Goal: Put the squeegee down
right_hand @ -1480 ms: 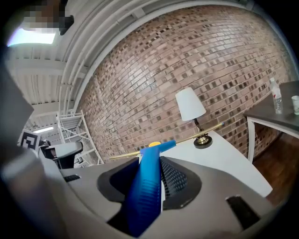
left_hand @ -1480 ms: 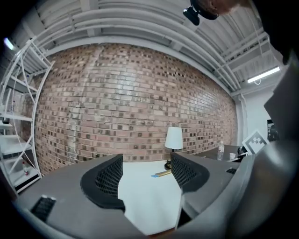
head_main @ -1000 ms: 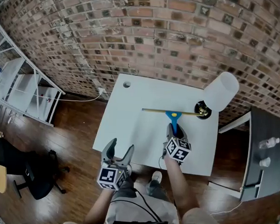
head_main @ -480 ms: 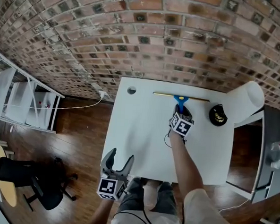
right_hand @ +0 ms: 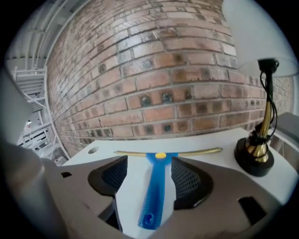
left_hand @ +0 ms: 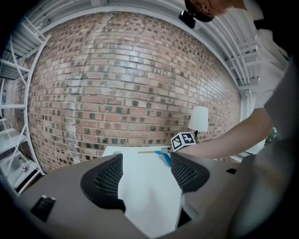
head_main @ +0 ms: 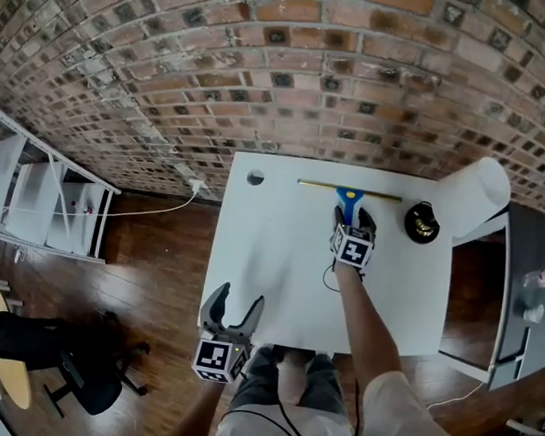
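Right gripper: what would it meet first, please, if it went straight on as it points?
Likely the squeegee: its blue handle lies between the right gripper's opening jaws, clear of both pads.

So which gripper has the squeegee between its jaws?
The right gripper: the blue squeegee handle lies between its opening jaws. The left gripper frames only table.

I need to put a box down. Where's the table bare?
Bare: the table's left half, from cable hole to near edge, and near right corner. Crowded: far edge, where lamp and squeegee sit, right gripper jaws opening around its handle.
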{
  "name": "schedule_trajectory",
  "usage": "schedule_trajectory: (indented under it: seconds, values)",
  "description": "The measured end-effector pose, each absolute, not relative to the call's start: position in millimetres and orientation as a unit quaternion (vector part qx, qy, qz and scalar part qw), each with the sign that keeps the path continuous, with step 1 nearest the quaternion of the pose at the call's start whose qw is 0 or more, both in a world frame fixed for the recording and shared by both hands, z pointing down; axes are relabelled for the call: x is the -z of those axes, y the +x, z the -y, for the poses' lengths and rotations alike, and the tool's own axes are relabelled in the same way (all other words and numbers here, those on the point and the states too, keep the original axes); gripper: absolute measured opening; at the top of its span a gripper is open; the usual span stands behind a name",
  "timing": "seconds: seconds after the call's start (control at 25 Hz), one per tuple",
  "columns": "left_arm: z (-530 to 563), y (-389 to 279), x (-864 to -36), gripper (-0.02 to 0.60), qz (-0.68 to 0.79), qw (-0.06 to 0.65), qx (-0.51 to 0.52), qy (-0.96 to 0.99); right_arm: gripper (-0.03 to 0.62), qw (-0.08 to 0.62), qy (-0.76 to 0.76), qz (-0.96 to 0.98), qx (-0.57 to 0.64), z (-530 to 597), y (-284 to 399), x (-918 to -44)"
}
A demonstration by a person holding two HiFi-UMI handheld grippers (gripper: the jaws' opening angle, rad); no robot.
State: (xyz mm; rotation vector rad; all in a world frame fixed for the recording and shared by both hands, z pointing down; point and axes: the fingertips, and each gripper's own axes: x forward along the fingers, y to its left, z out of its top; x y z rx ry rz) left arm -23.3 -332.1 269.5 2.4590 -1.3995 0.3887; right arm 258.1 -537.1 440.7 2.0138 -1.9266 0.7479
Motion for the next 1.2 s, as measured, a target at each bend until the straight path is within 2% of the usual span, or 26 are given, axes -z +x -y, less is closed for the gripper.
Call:
schedule_trajectory:
  seconds: [0.16, 0.28, 0.36, 0.6, 0.76, 1.2]
  values:
    - [338, -10, -246, 0.299, 0.463, 0.111, -0.117, 0.872, 0.319, 0.076, 0.663, 0.724, -0.172, 504, 248, -359]
    - [342, 3, -218, 0.299, 0.449, 0.099, -0.093, 0.883, 0.431, 0.021, 0.632, 0.763, -0.134, 466, 237, -283]
    - [345, 12, -199, 0.299, 0.438, 0.084, -0.077, 0.892, 0.468, -0.003, 0.619, 0.779, -0.107, 438, 234, -239]
    - [331, 13, -174, 0.299, 0.423, 0.032, -0.048, 0.904, 0.465, -0.048, 0.621, 0.782, -0.010, 329, 232, -149]
    - [317, 12, -167, 0.299, 0.422, 0.009, -0.038, 0.906, 0.462, -0.039, 0.639, 0.766, 0.053, 275, 230, -123]
    - [297, 18, -150, 0.299, 0.409, 0.014, -0.023, 0.912, 0.443, -0.035, 0.664, 0.746, 0.016, 240, 232, -133]
